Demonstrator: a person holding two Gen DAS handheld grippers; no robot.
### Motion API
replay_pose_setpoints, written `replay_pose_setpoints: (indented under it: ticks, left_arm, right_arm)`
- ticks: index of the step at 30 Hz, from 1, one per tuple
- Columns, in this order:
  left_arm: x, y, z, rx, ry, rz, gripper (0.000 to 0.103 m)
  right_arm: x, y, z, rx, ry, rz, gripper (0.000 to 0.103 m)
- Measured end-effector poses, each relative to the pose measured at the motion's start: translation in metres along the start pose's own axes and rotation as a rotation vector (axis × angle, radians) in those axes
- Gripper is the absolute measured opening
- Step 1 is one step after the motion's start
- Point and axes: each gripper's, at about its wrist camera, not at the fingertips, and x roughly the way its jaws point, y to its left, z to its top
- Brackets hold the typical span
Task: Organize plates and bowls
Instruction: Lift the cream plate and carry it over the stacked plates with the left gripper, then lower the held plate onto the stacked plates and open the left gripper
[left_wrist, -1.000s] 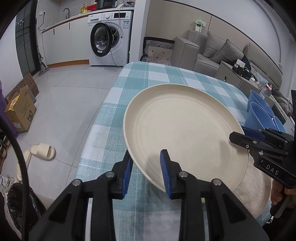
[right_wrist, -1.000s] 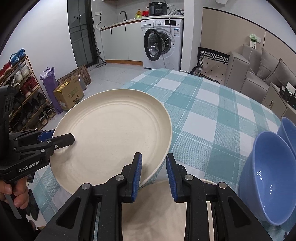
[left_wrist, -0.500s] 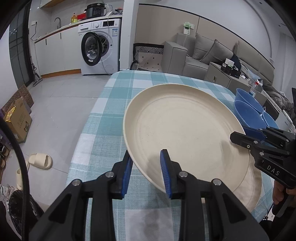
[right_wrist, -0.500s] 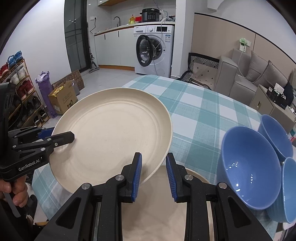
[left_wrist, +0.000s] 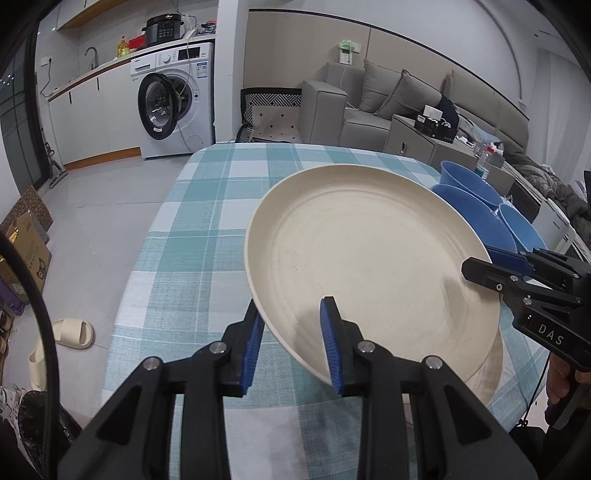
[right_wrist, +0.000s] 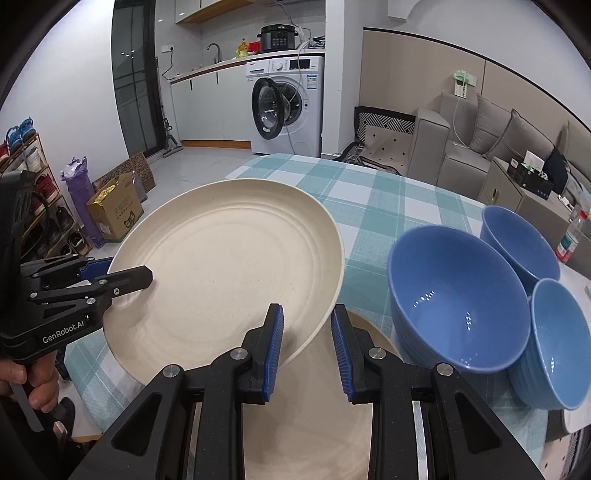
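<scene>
While both grippers hold one cream plate (left_wrist: 369, 273) by opposite edges, it sits tilted above the table (left_wrist: 207, 236), clear of the cloth. Nearest in the left wrist view, the left gripper (left_wrist: 291, 343) has its jaws nearly closed, and the plate's near rim passes between the blue pads (left_wrist: 330, 343), which pinch it. In the right wrist view the right gripper (right_wrist: 306, 347) is likewise almost closed, with the plate's rim caught between its two blue pads. Each gripper also shows in the other's view: the right one bites the plate's edge at the right of the left wrist view, and the left one clamps the edge at the left of the right wrist view, with a hand (right_wrist: 26, 384) on its handle.

Directly under the held plate lies a second plate (right_wrist: 321, 417) of the same cream colour, flat on the checked cloth; its surface fills the space below the right gripper, and its rim peeks out beneath the lifted plate in the left wrist view.

Just beyond and to the right stand three blue bowls: a large bowl (right_wrist: 458, 299) nearest, a second bowl (right_wrist: 521, 247) behind it, and a third bowl (right_wrist: 557, 343) at the right edge. They sit close together, upright and empty.

Farther off, past the table's end, a washer (right_wrist: 284, 107) stands with its door open, and a sofa (right_wrist: 480, 147) lines the right wall.
</scene>
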Motion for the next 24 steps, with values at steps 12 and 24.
replay_pose_setpoints:
  ticks: [12, 24]
  left_arm:
    - [0.005, -0.035, -0.007, 0.074, 0.019, -0.027, 0.03]
    - [0.013, -0.062, -0.017, 0.139, 0.053, -0.042, 0.03]
  right_arm:
    - [-0.018, -0.028, -0.028, 0.062, 0.007, -0.038, 0.027]
    - [-0.026, -0.047, -0.053, 0.103, 0.027, -0.063, 0.027]
